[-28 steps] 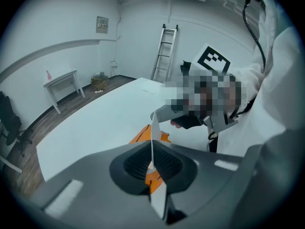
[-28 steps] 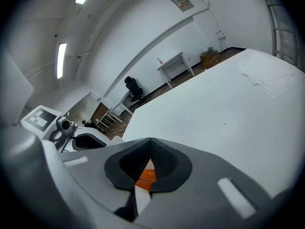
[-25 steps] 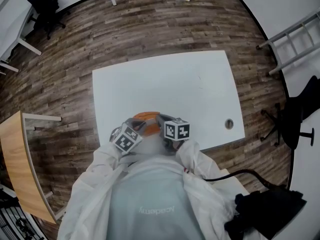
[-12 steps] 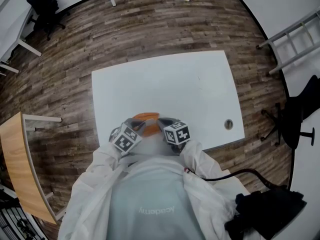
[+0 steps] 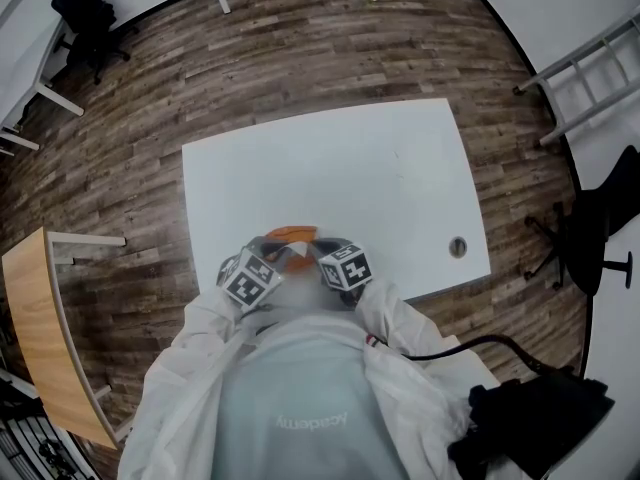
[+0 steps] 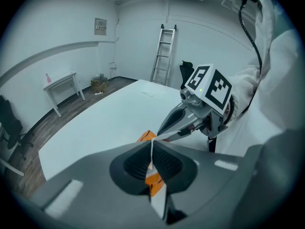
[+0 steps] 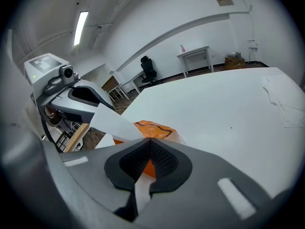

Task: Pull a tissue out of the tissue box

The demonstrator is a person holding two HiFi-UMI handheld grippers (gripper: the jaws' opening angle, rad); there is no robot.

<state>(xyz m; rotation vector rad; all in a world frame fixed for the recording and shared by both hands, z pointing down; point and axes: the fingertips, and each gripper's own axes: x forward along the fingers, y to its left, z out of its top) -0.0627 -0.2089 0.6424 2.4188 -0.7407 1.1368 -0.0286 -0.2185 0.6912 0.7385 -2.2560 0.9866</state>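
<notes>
An orange tissue pack (image 5: 292, 234) lies near the front edge of the white table (image 5: 330, 158), just beyond both grippers. In the left gripper view my left gripper (image 6: 151, 152) is shut on a thin white tissue (image 6: 157, 199), with the orange pack (image 6: 146, 137) behind the jaws. My right gripper (image 6: 161, 131) meets it tip to tip there. In the right gripper view my right gripper (image 7: 149, 149) is shut on the same white tissue (image 7: 112, 122), which stretches over to the left gripper (image 7: 100, 104) above the pack (image 7: 155, 130).
The table has a round cable hole (image 5: 458, 247) at its right front. A wooden desk (image 5: 35, 318) stands at the left, a ladder (image 5: 590, 73) and a black office chair (image 5: 600, 233) at the right. A black bag (image 5: 530, 418) lies behind me.
The right gripper has rolled and shifted slightly left toward the left gripper. The left gripper has stayed where it was.
</notes>
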